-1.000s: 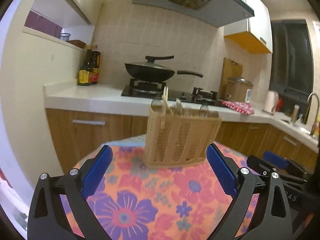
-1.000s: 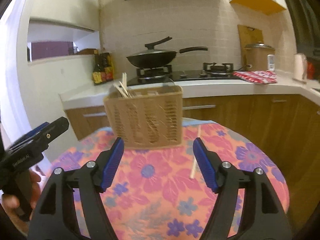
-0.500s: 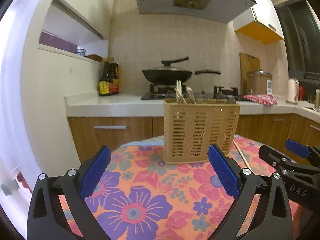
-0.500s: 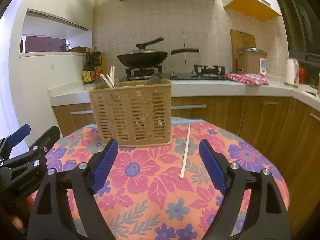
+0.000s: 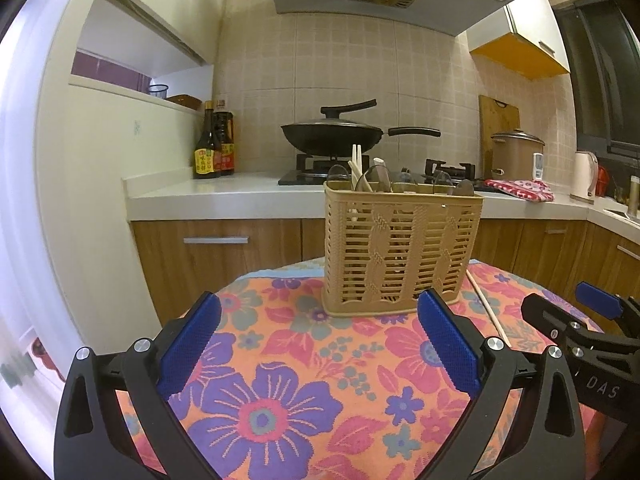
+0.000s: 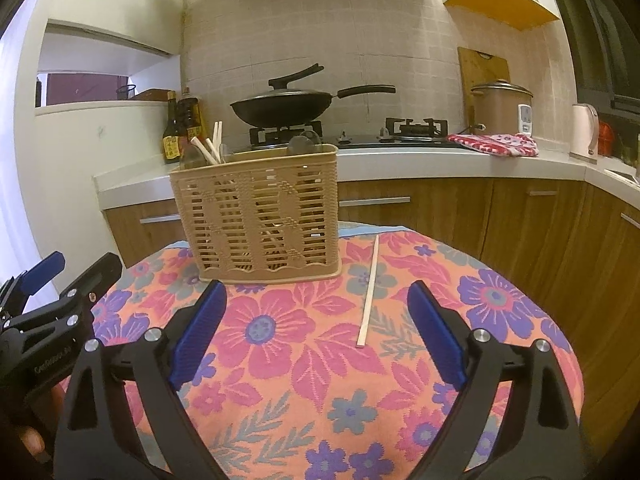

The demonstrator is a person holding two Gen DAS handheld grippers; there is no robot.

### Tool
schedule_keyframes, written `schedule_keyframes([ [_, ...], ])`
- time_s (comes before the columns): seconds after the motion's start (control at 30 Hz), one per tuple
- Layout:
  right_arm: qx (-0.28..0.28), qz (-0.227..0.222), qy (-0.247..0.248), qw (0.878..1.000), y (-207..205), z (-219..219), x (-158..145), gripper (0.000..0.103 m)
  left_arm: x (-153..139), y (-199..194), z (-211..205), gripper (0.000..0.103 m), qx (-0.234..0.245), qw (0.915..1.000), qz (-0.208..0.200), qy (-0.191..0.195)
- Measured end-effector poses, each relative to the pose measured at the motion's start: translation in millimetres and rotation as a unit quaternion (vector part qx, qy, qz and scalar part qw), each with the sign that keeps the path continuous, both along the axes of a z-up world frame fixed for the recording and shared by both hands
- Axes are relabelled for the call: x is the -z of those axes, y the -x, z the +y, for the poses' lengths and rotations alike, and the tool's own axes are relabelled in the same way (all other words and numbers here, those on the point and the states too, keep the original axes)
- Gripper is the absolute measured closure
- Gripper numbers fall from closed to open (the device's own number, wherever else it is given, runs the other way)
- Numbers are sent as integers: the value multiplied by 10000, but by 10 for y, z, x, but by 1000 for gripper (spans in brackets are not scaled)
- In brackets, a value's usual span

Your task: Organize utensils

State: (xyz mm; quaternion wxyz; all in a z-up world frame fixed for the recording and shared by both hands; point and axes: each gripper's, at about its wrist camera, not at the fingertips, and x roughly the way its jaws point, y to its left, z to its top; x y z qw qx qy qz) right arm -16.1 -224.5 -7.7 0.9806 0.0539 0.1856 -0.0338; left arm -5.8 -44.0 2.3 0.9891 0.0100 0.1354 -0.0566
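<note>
A tan slatted utensil basket [image 5: 402,250] stands on the floral tablecloth [image 5: 280,400]; it also shows in the right wrist view [image 6: 258,216]. It holds chopsticks [image 5: 356,172] and several spoons [image 5: 378,178]. One loose chopstick [image 6: 369,290] lies on the cloth to the right of the basket, and shows in the left wrist view [image 5: 486,306]. My left gripper [image 5: 318,344] is open and empty, short of the basket. My right gripper [image 6: 316,334] is open and empty, with the chopstick's near end between its fingers' line.
The round table's cloth [image 6: 520,320] drops off at the edges. Behind runs a kitchen counter [image 5: 208,196] with sauce bottles [image 5: 212,148], a wok [image 5: 332,132] on the stove, a rice cooker [image 6: 500,106], a red cloth [image 6: 494,144] and a kettle [image 6: 584,130].
Both views have levelled and drawn back a little from the basket. The loose chopstick now lies further inside the right gripper's opening. Both grippers stay open.
</note>
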Motion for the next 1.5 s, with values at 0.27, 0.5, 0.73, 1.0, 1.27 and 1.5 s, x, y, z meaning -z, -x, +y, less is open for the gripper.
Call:
schedule_keyframes([
  [0.27,-56,-135,169,9998,64,65,-17,16,-2,21,1,8,-56,10000,-49,-9],
  [0.5,-56,-100,157,9998,55,75,-17,16,2,-23,30,8,-101,9999,67,47],
  [0.73,-54,-80,179,9998,43,87,-15,14,0,-12,21,8,-111,9999,71,14],
  [1.0,-49,-91,176,9998,37,92,-15,13,6,-22,25,8,-112,9999,90,17],
  [1.27,-57,-88,177,9998,35,88,-13,13,10,-21,28,8,-129,9998,126,30],
  [1.5,-41,-125,180,9998,45,93,-23,13,2,-8,43,8,-156,9998,99,59],
])
